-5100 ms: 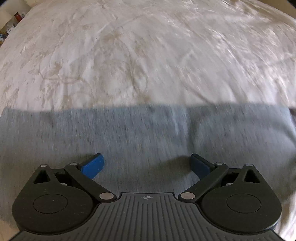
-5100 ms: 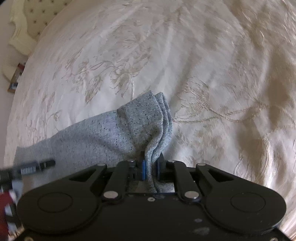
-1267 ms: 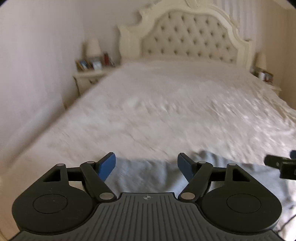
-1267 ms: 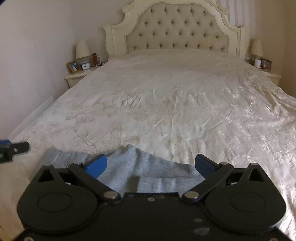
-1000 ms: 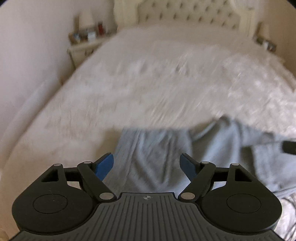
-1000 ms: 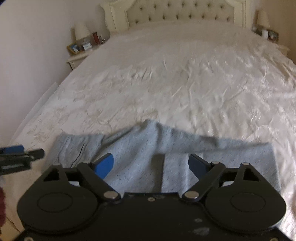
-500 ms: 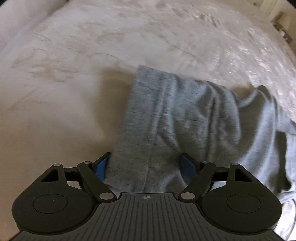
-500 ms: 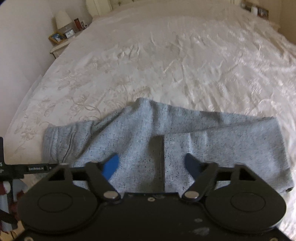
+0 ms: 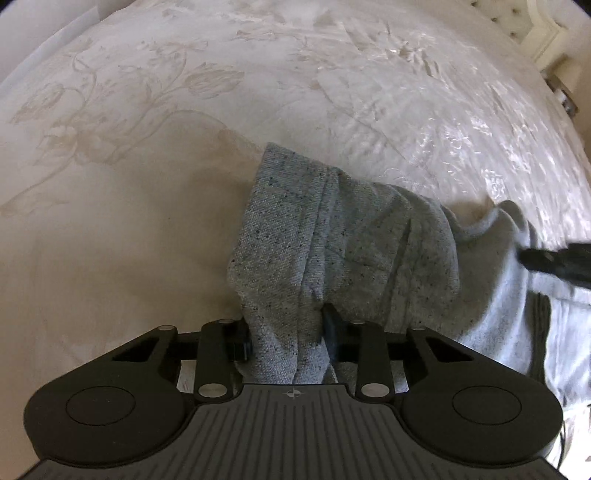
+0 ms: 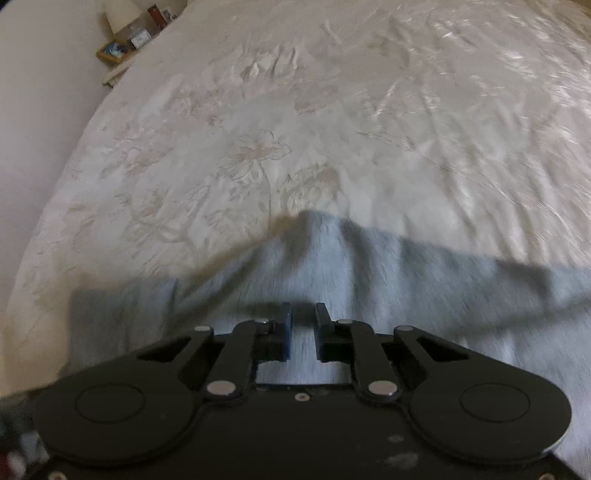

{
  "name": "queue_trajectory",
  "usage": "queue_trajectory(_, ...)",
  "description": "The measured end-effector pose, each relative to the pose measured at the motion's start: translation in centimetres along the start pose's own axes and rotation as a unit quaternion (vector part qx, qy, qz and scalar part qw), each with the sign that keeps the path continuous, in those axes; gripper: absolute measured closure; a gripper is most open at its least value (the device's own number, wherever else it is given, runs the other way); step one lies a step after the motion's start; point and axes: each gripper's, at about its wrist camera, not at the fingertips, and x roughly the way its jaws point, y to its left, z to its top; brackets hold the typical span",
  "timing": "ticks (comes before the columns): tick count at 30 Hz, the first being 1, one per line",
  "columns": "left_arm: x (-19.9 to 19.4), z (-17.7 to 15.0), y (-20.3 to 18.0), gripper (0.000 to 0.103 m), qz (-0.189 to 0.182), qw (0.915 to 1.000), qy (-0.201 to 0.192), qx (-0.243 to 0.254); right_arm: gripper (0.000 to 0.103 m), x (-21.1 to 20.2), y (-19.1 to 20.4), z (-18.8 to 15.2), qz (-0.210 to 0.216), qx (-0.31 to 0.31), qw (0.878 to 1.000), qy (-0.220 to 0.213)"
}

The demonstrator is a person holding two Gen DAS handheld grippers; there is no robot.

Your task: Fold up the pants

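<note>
Grey knit pants (image 9: 354, 236) lie crumpled along the near edge of the bed. My left gripper (image 9: 287, 334) points steeply down at their left end. Its jaws are closing, and the pads press a bunched fold of the cloth between them. In the right wrist view the pants (image 10: 424, 280) spread blurred under my right gripper (image 10: 303, 328). Its jaws are closing to a narrow gap in which grey cloth shows. The blur hides whether the pads pinch it. A dark part of the right gripper (image 9: 554, 262) reaches in over the pants at the right.
A cream bedspread (image 10: 332, 110) with a woven flower pattern covers the bed. A nightstand (image 10: 125, 44) with a lamp and picture frames stands at the far left by the wall. A corner of the headboard (image 9: 546, 29) shows at the top right.
Both grippers have tipped down from the headboard towards the pants. The left jaws went from wide open to pinching the left end. The right jaws narrowed from wide to a slim gap.
</note>
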Motion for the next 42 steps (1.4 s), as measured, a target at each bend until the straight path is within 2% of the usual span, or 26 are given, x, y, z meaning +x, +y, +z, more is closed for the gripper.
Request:
queue_trajectory(2, 0.1, 0.2, 0.2, 0.07, -0.002, 1.0, 0.005, -0.002, 0.091, 2.4, -0.1, 1.4, -0.017, 0.006, 1.0, 0.007)
queue_trajectory(5, 0.5, 0.8, 0.3, 0.068, -0.006, 0.9999, 0.013, -0.001, 0.098, 5.4, -0.8, 3.3, -0.035, 0.035, 0.999, 0.014)
queue_trajectory(9, 0.9, 1.3, 0.2, 0.064, -0.006, 0.9998, 0.021, -0.002, 0.099, 6.1, -0.9, 4.2, -0.035, 0.039, 0.999, 0.013)
queue_trajectory(12, 0.9, 1.2, 0.6, 0.058, -0.024, 0.9994, 0.025, -0.005, 0.099, 5.8, -0.8, 3.8, -0.034, 0.019, 0.999, 0.009)
queue_trajectory(13, 0.9, 1.2, 0.9, 0.056, -0.035, 0.999, 0.025, -0.008, 0.099, 5.5, -0.9, 3.6, -0.034, 0.02, 0.999, 0.009)
queue_trajectory(14, 0.9, 1.1, 1.3, 0.049, -0.046, 0.9985, 0.028, -0.012, 0.098, 5.2, -1.1, 3.4, -0.032, 0.023, 0.999, 0.01)
queue_trajectory(15, 0.9, 1.1, 1.7, 0.038, -0.059, 0.9977, 0.03, -0.015, 0.097, 5.0, -1.2, 3.2, -0.031, 0.026, 0.999, 0.011)
queue_trajectory(16, 1.2, 1.3, 1.9, 0.031, -0.076, 0.9964, 0.032, -0.018, 0.093, 4.6, -1.1, 3.0, -0.031, 0.027, 0.999, 0.011)
queue_trajectory(17, 1.4, 1.4, 2.0, 0.018, -0.092, 0.9949, 0.035, -0.019, 0.09, 4.1, -1.0, 2.8, -0.03, 0.027, 0.999, 0.01)
queue_trajectory(18, 1.6, 1.5, 2.1, 0.012, -0.103, 0.9938, 0.04, -0.016, 0.088, 3.4, -0.9, 2.4, -0.027, 0.026, 0.999, 0.008)
queue_trajectory(20, 2.2, 1.6, 1.8, 0.011, -0.106, 0.9933, 0.047, -0.003, 0.087, 1.8, -0.6, 1.5, -0.016, 0.025, 1.0, 0.0)
queue_trajectory(23, 3.1, 1.9, 1.6, 0.001, -0.12, 0.9911, 0.056, 0.003, 0.079, -0.9, -0.4, 0.1, 0.005, 0.029, 1.0, -0.011)
queue_trajectory(25, 3.5, 2.2, 1.6, 0.001, -0.131, 0.9899, 0.056, -0.003, 0.073, -2.8, -0.7, -1.3, 0.024, 0.036, 0.999, -0.015)
queue_trajectory(27, 3.6, 2.2, 1.9, 0.001, -0.14, 0.9887, 0.052, -0.012, 0.071, -4.7, -1.0, -3.0, 0.032, 0.041, 0.998, -0.018)
queue_trajectory(32, 3.5, 1.9, 2.2, 0.001, -0.183, 0.9813, 0.041, -0.041, 0.07, -7.6, -1.9, -6.9, 0.027, 0.056, 0.998, -0.008)
queue_trajectory(34, 3.4, 1.7, 2.2, 0.003, -0.192, 0.9796, 0.035, -0.048, 0.07, -8.4, -2.2, -8.5, 0.025, 0.07, 0.997, 0.0)
queue_trajectory(35, 3.2, 1.5, 2.3, 0.015, -0.19, 0.9799, 0.03, -0.053, 0.07, -8.7, -2.2, -9.1, 0.023, 0.076, 0.997, 0.002)
queue_trajectory(36, 3.0, 1.3, 2.4, 0.046, -0.181, 0.9814, 0.024, -0.06, 0.07, -9.0, -2.4, -9.7, 0.022, 0.08, 0.997, 0.004)
queue_trajectory(38, 2.4, 1.0, 3.2, 0.071, -0.158, 0.9844, 0.014, -0.076, 0.07, -9.3, -2.6, -10.6, 0.019, 0.088, 0.996, 0.005)
queue_trajectory(40, 1.7, 0.8, 3.9, 0.075, -0.176, 0.9786, 0.005, -0.106, 0.07, -9.7, -2.9, -11.5, 0.019, 0.096, 0.995, 0.004)
queue_trajectory(42, 0.7, 0.7, 3.7, 0.078, -0.182, 0.9775, -0.009, -0.106, 0.07, -10.1, -3.1, -12.0, 0.018, 0.104, 0.994, 0.002)
